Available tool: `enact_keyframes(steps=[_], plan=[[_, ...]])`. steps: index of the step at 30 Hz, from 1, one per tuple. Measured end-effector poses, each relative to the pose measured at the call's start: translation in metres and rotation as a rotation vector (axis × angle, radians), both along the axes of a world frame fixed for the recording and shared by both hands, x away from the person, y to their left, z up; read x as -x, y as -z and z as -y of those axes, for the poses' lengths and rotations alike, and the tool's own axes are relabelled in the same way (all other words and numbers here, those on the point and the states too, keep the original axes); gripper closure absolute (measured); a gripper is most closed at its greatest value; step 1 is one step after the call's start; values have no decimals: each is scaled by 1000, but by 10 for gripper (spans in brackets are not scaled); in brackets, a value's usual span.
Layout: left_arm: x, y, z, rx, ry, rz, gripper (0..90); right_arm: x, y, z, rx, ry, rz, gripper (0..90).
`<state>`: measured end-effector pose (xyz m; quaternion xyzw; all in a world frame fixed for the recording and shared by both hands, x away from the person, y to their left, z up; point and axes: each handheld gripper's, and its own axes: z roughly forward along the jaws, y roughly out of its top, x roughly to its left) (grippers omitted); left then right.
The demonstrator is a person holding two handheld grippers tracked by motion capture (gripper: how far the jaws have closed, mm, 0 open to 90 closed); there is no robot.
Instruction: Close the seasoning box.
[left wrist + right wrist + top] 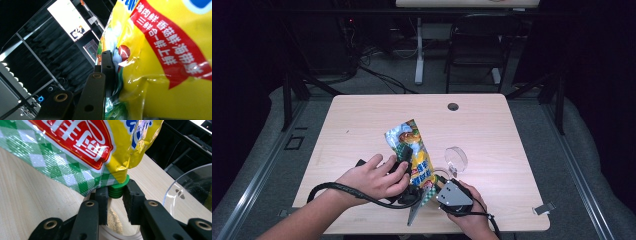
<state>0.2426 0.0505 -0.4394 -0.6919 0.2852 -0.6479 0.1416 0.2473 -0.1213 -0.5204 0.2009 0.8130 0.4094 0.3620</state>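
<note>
The right gripper's [116, 202] fingers [102, 197] sit narrowly either side of the green cap [117, 190] at the pouch's [414, 155] near, lower end, while the left gripper [404, 155] clamps its body, long axis rising far-left above the clear bowl [190, 192].

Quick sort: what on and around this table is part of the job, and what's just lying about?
In the job:
- snack pouch
- green spout cap
- left gripper, clamped on the pouch
- right gripper, jaws around the cap
- clear dish

Lying about:
- metal clip at the table edge
- chair behind
</note>
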Motion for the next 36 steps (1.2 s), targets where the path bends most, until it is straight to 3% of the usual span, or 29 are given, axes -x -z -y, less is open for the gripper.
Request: enact_keyframes(steps=[16, 18, 29, 33, 36], plan=[[-1, -1, -2, 45, -11, -19, 853, -1, -1, 0, -2, 2, 10, 745], [-1, -1, -2, 33, -24, -19, 854, -1, -1, 0, 1, 2, 11, 745], [-1, 1, -5, 53, -44, -38, 855, -1, 0, -1, 14, 6, 15, 745], [-2, 3, -9, 72, -58, -52, 855, -1, 1, -3, 20, 3, 23, 746], [-3, 5, -12, 110, -59, -72, 855, -1, 1, -3, 24, 3, 20, 746]])
